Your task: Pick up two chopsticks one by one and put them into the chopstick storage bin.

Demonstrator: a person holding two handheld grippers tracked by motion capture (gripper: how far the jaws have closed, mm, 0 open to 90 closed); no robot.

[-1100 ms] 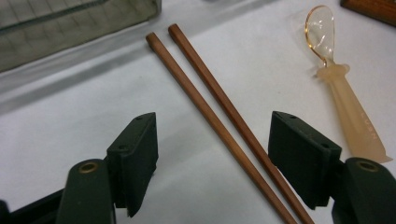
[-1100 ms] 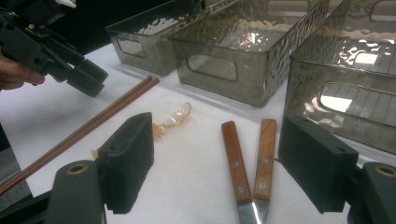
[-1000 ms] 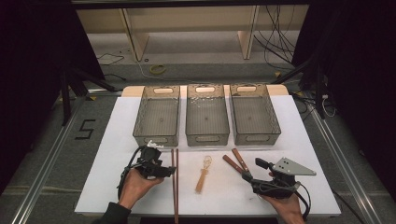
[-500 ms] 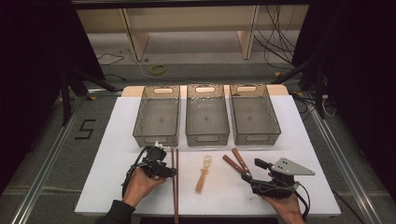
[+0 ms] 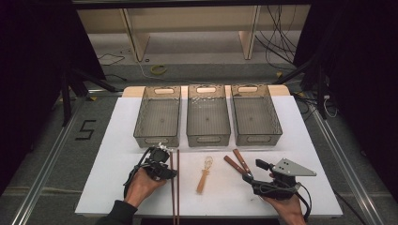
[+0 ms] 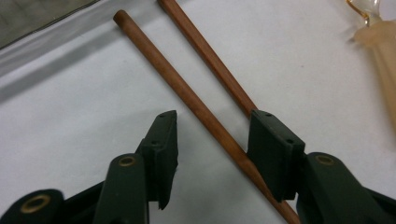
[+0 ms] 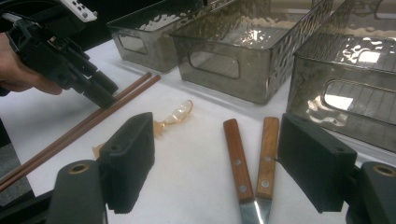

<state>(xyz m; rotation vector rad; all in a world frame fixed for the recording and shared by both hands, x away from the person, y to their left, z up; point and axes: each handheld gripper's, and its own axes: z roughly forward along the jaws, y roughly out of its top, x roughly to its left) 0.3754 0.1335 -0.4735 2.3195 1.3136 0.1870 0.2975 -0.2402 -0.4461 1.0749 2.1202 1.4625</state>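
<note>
High view: two chopsticks, three bins; left gripper jaws apart, closing around one chopstick.

A lab or recording studio is suggested, probably. A white table is set inside black curtains, with metal rails laid on grey floor at 9 o'clock. Loose cables are seen at 1 o'clock, and a taped "5" marks the floor.

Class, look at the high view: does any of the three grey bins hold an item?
No: all three grey bins show bare bottoms.
</note>
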